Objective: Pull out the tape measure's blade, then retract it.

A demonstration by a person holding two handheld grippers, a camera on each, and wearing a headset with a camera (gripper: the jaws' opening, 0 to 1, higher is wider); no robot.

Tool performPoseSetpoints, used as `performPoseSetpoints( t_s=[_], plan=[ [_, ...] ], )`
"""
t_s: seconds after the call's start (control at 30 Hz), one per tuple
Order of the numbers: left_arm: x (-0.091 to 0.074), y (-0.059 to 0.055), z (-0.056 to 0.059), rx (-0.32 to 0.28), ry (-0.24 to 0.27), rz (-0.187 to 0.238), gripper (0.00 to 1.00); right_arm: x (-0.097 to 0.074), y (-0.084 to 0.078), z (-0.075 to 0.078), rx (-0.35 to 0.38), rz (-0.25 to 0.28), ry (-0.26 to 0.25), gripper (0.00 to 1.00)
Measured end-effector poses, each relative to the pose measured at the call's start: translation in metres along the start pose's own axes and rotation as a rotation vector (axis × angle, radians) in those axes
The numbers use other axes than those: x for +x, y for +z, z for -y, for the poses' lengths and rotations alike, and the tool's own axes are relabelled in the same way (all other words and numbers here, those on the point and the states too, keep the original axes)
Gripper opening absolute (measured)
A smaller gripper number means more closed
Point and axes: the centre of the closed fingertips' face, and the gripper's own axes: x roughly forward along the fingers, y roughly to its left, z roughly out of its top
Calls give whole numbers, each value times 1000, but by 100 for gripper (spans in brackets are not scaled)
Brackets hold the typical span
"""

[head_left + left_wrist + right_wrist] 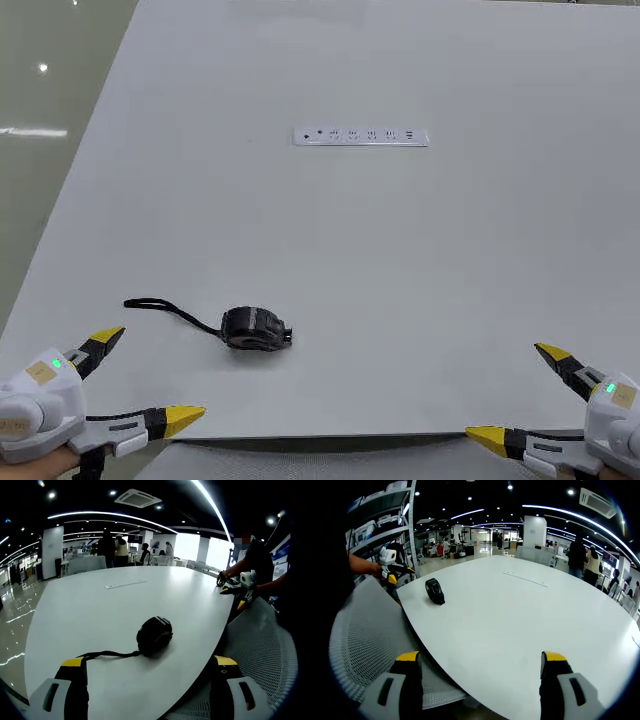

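Observation:
A black tape measure (255,328) with a black wrist strap (165,309) lies on the white table (400,260), near the front edge at the left. Its blade is wound in. My left gripper (152,382) stands open just left of it and nearer to me, with nothing between its yellow-tipped fingers. In the left gripper view the tape measure (155,635) sits ahead of the open gripper (148,664). My right gripper (520,395) stands open at the table's front right corner, far from the tape measure (435,590).
A white power strip (361,136) lies flat at the middle of the table, farther back. A mesh chair back (365,640) stands just off the table's front edge. Several people stand in the office (120,550) beyond the table.

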Motion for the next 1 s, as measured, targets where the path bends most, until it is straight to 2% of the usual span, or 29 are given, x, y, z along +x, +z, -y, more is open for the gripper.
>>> performPoseSetpoints(
  t_s=[0.17, 0.4, 0.57, 0.63, 0.7, 0.73, 0.8, 0.83, 0.9, 1.0],
  plan=[
    [1, -4, -3, -7, 11, -13, 100, 0, -1, 0, -1, -13, 3, 100],
    [3, 2, -6, 15, 14, -14, 100, 2, 0, -1, -19, -20, 13, 100],
    [8, 9, -5, 50, -1, -32, 100, 3, 8, 4, -29, -19, 15, 100],
    [12, 6, -5, 104, -20, -90, 97, 4, 11, 9, -37, -17, 14, 100],
    [17, 6, 3, 152, -77, -132, 96, 8, 15, 13, -43, -13, 22, 100],
    [21, 5, 6, 194, -106, -168, 96, 11, 17, 14, -60, -23, 31, 100],
    [25, 2, 5, 262, -125, -222, 96, 16, 24, 12, -104, -22, 61, 99],
    [30, 2, 1, 315, -130, -254, 95, 19, 26, 10, -128, -23, 78, 99],
    [36, 4, 1, 354, -154, -281, 90, 24, 27, 9, -126, -40, 96, 99],
    [48, 14, 3, 386, -192, -285, 90, 32, 31, 2, -143, -64, 132, 98]
  ],
)
